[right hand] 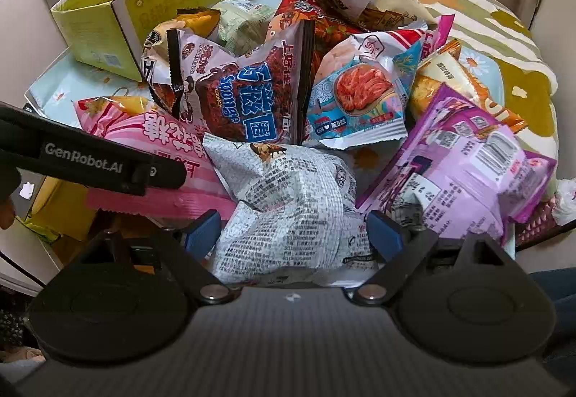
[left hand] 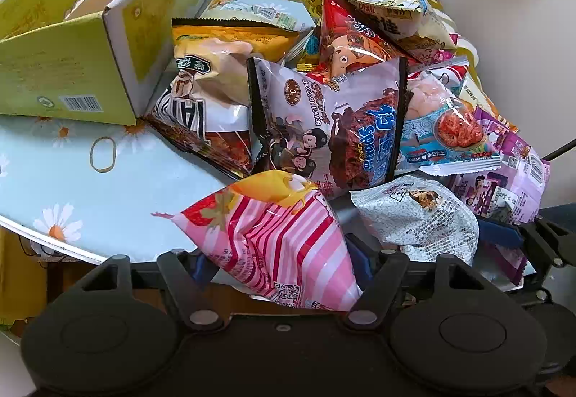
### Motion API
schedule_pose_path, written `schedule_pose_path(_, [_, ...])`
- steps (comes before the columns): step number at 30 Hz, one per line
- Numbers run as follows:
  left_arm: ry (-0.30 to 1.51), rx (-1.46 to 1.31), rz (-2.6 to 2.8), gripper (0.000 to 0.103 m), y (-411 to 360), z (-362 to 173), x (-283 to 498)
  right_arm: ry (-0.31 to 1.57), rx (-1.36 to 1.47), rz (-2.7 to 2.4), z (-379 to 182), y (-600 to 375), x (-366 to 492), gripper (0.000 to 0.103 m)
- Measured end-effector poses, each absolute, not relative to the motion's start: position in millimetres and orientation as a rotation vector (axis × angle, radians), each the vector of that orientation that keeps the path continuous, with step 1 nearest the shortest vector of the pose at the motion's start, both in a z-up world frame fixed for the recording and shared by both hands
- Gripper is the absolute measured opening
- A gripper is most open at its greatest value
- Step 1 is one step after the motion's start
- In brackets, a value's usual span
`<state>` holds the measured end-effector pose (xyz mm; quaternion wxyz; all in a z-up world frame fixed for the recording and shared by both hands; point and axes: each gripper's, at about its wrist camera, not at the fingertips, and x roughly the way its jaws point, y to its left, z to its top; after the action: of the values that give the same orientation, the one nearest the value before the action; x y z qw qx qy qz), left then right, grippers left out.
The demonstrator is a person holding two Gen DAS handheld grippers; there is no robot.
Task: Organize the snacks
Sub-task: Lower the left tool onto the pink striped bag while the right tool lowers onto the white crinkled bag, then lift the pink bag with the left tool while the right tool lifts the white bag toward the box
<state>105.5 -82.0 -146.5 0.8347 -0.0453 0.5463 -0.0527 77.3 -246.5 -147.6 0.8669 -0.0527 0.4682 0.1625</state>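
A yellow-green cardboard box stands open on the flowered tabletop, at the far left. Right of the box lies a heap of snack bags, puffy and crinkly. They look light, soft and slick, and whatever is inside would probably crush, so a crimped end seam is the safer hold. At the near edge of the heap, the left gripper has its fingers about halfway in around the pink striped bag, seemingly touching its sides; a firm grip is not certain. Further right, the right gripper stands open, blue fingers either side of the white printed bag. Only the right wrist view shows the left gripper's arm from outside, and the purple bag in full.
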Motion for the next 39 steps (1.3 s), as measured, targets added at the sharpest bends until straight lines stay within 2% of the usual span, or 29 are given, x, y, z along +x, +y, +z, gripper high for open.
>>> schedule_pose_path(13, [1.133,-0.035,-0.090,0.074,-74,-140,97,1.031,-0.064,0.356,-163,-245,99,0.100])
schedule_pose_path(16, [1.128,-0.036,-0.088,0.074,-73,-139,95,1.042,-0.045,0.351,-165,-246,104,0.096])
schedule_pose_path(24, [1.103,-0.040,-0.083,0.074,-72,-132,85,1.041,-0.033,0.342,-163,-245,102,0.077])
schedule_pose_path(28, [1.079,-0.041,-0.084,0.074,-70,-123,78,1.023,-0.017,0.336,-154,-247,96,0.073])
schedule_pose_path(39, [0.979,-0.066,-0.040,0.074,-56,-82,57,0.960,0.034,0.391,-116,-236,77,0.071])
